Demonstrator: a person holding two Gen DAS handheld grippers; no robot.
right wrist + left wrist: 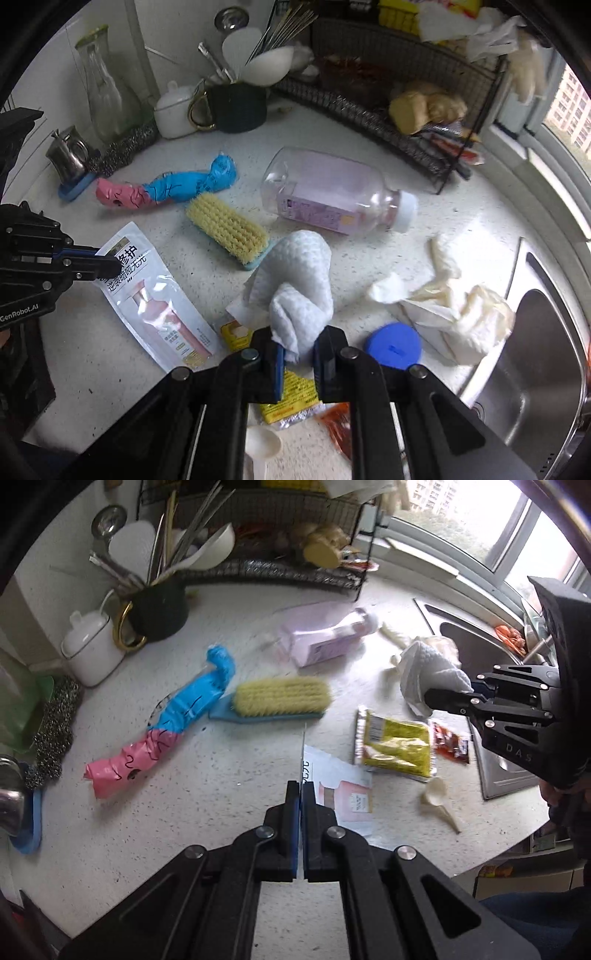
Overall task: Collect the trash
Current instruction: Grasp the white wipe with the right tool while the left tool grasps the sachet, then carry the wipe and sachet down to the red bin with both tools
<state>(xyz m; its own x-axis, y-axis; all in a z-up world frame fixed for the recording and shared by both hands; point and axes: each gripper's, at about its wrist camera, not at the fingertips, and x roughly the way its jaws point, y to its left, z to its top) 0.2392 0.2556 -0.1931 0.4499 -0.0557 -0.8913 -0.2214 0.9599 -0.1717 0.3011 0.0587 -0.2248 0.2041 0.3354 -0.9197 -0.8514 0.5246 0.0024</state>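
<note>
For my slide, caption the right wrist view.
Right gripper clamps a crumpled white paper towel above a speckled white countertop littered with trash.

Counter colours, both wrist views
White quilted tissue (295, 280); pink-and-blue bag (166, 720) with black squiggles; yellow-bristled brush (282, 696) on blue base; yellow packet (397, 747); red sachet (451, 743); blue lid (392, 345); white speckled counter (184, 812).
</note>
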